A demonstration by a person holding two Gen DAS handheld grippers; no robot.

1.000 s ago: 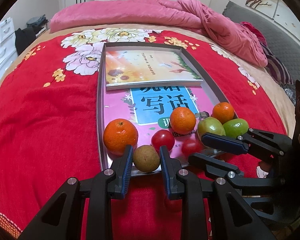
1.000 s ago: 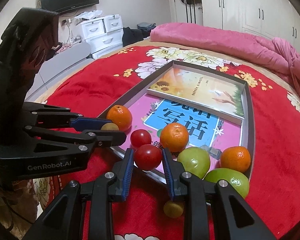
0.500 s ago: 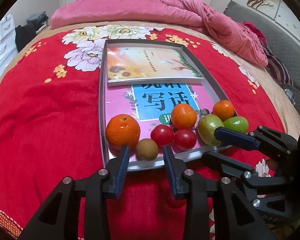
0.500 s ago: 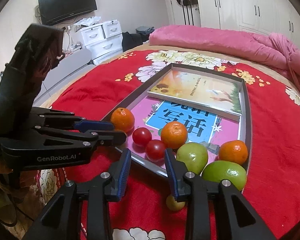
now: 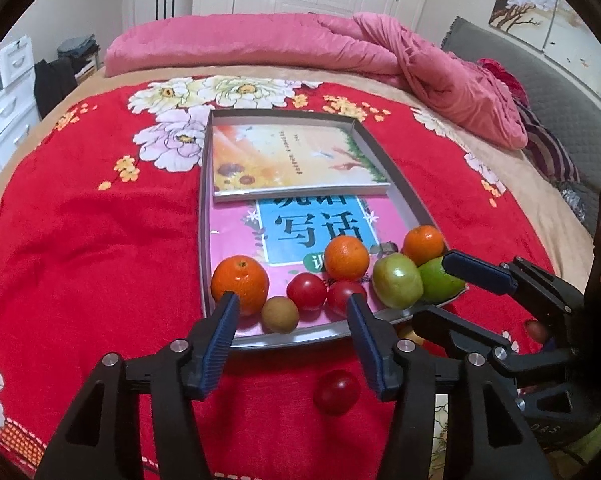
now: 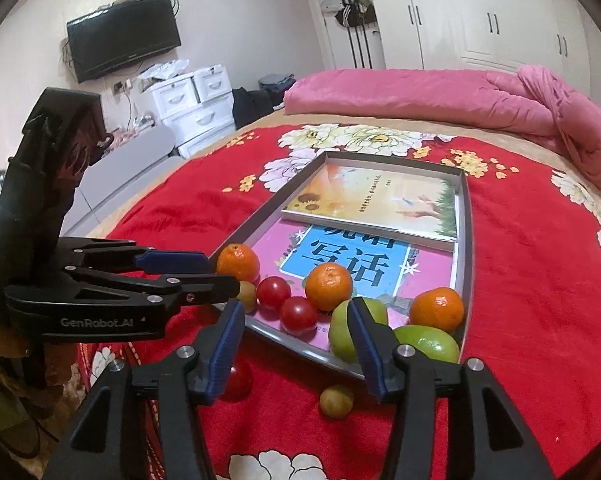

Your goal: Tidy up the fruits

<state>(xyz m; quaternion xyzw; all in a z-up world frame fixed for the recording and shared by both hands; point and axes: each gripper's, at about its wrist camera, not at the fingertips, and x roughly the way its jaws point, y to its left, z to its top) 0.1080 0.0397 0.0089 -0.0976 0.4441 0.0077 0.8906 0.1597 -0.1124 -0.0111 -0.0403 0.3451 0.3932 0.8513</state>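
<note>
Round glossy fruits (image 5: pixel 346 258) in metal tray (image 5: pixel 296 336)

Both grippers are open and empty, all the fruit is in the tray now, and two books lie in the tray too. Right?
Not all the fruit: a red tomato and a small yellow-green fruit lie on the red blanket, outside the tray, as the right wrist view shows. The left gripper and right gripper are open and empty, and two books do lie in the tray.

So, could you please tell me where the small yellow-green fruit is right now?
In the right wrist view, the small yellow-green fruit lies on the red blanket, outside the tray's near rim, right of the loose tomato.
</note>
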